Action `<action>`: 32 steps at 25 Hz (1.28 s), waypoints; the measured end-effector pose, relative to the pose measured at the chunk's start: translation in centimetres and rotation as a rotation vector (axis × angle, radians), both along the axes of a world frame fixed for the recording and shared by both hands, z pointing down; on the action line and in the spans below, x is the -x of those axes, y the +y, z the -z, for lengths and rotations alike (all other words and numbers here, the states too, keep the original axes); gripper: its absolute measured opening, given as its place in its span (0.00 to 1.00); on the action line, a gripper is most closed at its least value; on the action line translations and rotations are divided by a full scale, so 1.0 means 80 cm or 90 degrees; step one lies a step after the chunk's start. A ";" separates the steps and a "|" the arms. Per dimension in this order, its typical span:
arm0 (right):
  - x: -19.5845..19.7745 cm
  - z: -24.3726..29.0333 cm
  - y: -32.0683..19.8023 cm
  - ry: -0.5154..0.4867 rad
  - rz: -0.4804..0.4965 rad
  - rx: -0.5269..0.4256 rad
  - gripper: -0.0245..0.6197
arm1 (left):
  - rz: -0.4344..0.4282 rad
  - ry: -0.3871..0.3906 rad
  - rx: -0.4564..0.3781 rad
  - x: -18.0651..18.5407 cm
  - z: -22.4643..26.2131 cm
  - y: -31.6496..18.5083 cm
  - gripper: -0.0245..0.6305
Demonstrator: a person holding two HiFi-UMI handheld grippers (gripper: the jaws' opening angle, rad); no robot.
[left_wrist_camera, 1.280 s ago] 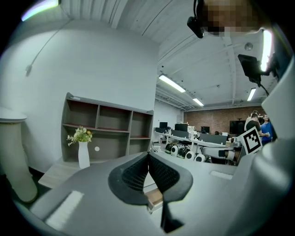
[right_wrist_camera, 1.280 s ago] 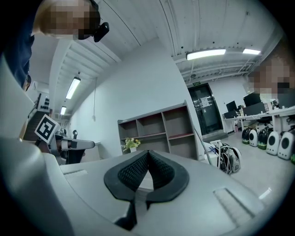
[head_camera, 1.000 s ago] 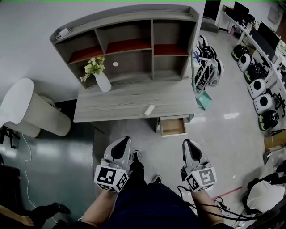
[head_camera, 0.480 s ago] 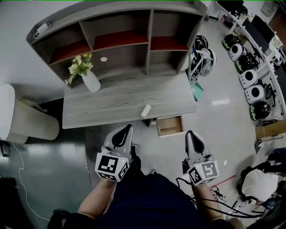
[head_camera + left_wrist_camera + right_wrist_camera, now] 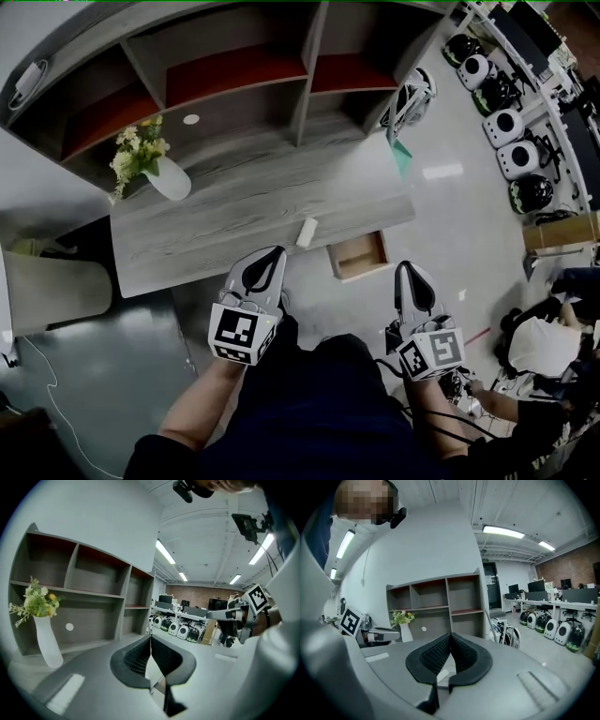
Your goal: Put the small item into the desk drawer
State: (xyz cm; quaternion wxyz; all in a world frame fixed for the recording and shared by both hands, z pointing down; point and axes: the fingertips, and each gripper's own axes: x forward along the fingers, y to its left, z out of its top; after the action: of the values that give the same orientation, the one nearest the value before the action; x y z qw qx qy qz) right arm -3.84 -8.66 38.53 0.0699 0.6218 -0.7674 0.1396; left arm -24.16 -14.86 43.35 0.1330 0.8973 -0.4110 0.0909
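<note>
The bench (image 5: 216, 225) stretches ahead of both tongs. Its open drawer (image 5: 359, 255) lies between them, nearer the right tongs (image 5: 409, 270). These and the left tongs (image 5: 271, 255) are pressed fully together, holding nothing. The small item (image 5: 307, 232) lies at the bench edge, just ahead-right of the left tongs.

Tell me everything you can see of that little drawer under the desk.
The desk drawer is a small, shallow box of pale wood, pulled open from under the desk's front edge near its right end. Its inside looks bare. Nothing touches it; the small white item lies nearby on the desktop.
</note>
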 end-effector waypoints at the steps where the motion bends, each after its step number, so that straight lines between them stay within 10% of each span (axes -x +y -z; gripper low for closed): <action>1: 0.001 -0.003 -0.002 0.001 -0.009 0.003 0.05 | -0.009 -0.003 0.006 -0.001 -0.008 -0.006 0.04; 23: -0.082 -0.045 -0.002 -0.052 -0.132 0.042 0.05 | -0.097 -0.153 0.212 -0.079 -0.200 -0.066 0.05; 26: -0.099 -0.053 0.007 -0.063 -0.152 0.048 0.05 | -0.114 -0.192 0.267 -0.088 -0.231 -0.062 0.21; 32: -0.129 -0.065 0.020 -0.084 -0.192 0.057 0.05 | -0.152 -0.284 0.342 -0.094 -0.290 -0.054 0.22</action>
State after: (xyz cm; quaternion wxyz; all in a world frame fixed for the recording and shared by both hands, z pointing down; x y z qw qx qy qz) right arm 6.49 -7.07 43.72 0.0256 0.7159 -0.6612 0.2229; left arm -16.63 -19.14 66.54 0.2596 0.8300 -0.2837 0.4039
